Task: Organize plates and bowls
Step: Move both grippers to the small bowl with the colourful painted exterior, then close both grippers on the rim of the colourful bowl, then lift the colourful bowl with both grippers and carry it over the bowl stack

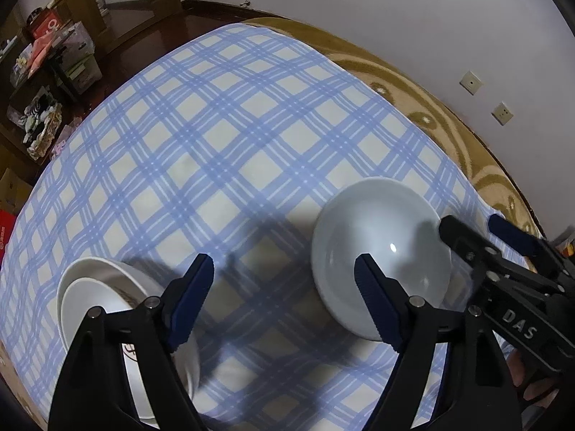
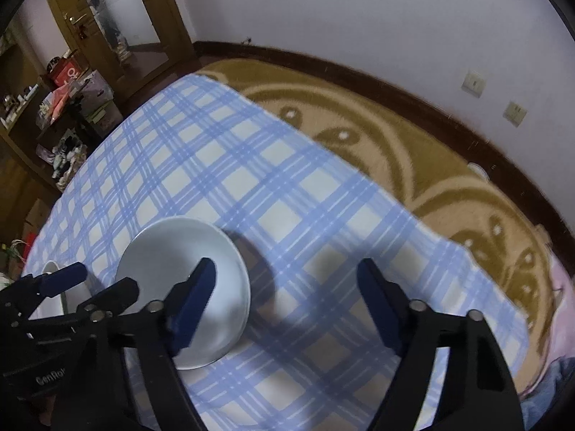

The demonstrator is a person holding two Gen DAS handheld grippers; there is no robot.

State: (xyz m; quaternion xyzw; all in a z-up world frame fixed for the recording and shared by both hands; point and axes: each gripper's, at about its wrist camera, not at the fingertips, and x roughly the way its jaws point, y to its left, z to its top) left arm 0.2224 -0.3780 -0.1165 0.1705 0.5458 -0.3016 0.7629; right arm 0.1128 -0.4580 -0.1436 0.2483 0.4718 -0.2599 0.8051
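Left gripper (image 1: pixel 284 301): jaws spread wide, holding nothing, above the checked cloth (image 1: pixel 222 136). Right gripper (image 2: pixel 287 305): jaws likewise apart and empty. A pale plate (image 1: pixel 377 251) lies flat on the cloth between the two grippers. Stacked white bowls (image 1: pixel 104 294) sit on the cloth under the left gripper's left finger.

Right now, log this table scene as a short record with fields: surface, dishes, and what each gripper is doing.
surface: checked blue and white cloth over a tan patterned rug
single dish: pale plate lying flat on the cloth
stack: white bowls nested at the left
left gripper: open, holding nothing, between the bowls and the plate
right gripper: open, holding nothing, just right of the plate
backdrop: white wall with two sockets
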